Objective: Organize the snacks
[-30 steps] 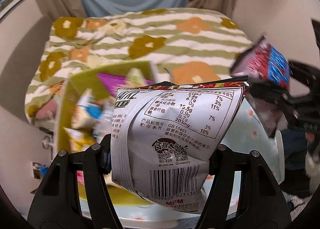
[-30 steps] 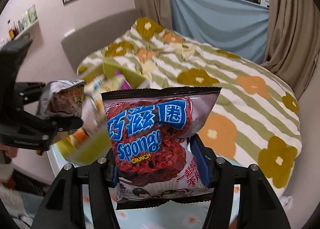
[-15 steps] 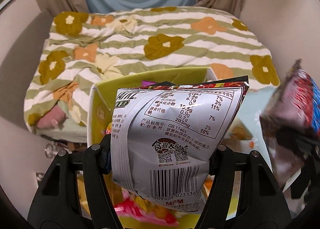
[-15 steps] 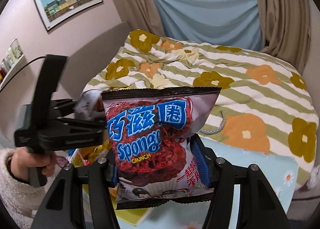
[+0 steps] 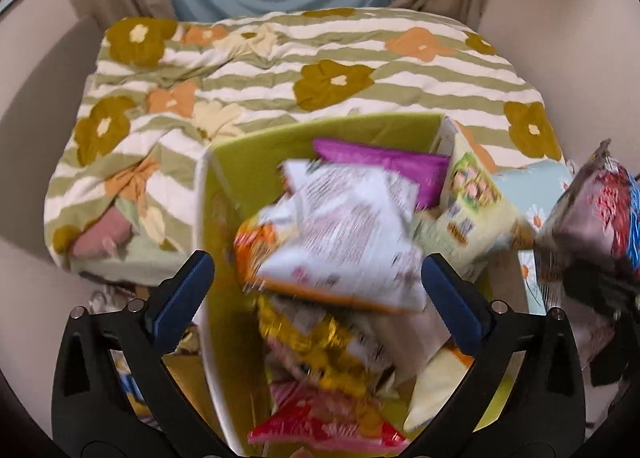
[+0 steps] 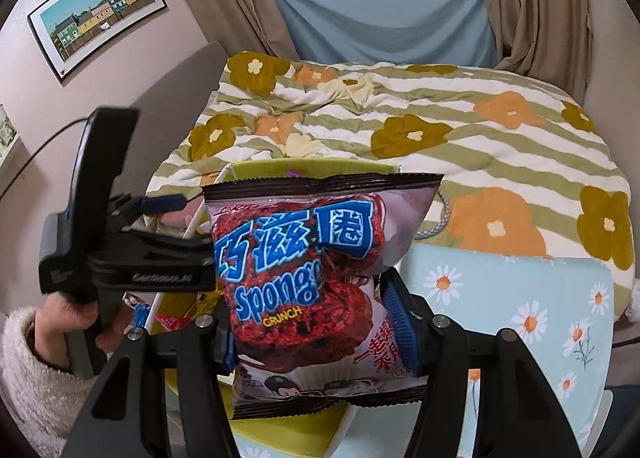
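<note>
My left gripper (image 5: 318, 278) is open over a yellow-green snack box (image 5: 256, 162). A white snack bag (image 5: 344, 242), blurred, is free of the fingers and lies or falls on several other packets in the box. My right gripper (image 6: 316, 332) is shut on a red and purple Sponge Crunch bag (image 6: 304, 270), held upright just right of the box (image 6: 256, 170). That bag also shows at the right edge of the left wrist view (image 5: 596, 226). The left gripper shows in the right wrist view (image 6: 160, 214), held by a hand.
The box stands on a light blue daisy-print table (image 6: 520, 298). A bed with a striped flower quilt (image 6: 440, 118) lies behind it. A small printed carton (image 5: 476, 202) leans at the box's right wall. Curtains and a wall picture (image 6: 96, 14) are at the back.
My left gripper has opened and let go of the white bag, which has dropped into the box. The right gripper with its bag has moved closer to the box.
</note>
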Action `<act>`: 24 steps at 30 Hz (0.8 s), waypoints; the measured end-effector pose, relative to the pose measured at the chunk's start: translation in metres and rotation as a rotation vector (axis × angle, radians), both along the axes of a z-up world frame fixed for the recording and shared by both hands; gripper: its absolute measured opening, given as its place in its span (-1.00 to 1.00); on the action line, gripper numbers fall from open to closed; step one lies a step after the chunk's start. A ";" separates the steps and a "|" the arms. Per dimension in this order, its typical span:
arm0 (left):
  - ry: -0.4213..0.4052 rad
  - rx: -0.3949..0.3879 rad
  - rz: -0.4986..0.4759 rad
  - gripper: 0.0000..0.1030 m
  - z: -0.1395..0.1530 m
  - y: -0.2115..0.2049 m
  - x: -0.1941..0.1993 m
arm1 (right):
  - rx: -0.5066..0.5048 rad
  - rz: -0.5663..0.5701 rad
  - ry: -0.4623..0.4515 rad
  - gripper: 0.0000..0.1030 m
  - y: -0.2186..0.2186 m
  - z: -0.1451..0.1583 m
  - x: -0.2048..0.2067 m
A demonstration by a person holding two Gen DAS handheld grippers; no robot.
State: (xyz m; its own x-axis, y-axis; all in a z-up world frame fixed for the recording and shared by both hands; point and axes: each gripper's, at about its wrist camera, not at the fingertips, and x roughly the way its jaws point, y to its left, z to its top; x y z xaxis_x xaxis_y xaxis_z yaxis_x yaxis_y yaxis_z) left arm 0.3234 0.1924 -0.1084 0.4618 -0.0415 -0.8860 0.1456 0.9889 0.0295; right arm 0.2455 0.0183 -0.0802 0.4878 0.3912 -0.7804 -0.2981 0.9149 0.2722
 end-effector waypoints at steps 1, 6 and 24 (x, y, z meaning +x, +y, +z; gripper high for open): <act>0.000 0.000 0.018 1.00 0.000 0.005 -0.009 | 0.002 0.008 0.001 0.08 0.002 0.000 -0.001; -0.004 0.005 0.087 1.00 0.004 0.027 -0.041 | 0.005 0.049 -0.002 0.08 0.016 0.000 -0.001; -0.020 -0.005 0.163 1.00 -0.008 0.058 -0.111 | 0.029 0.009 -0.050 1.00 0.048 -0.010 -0.027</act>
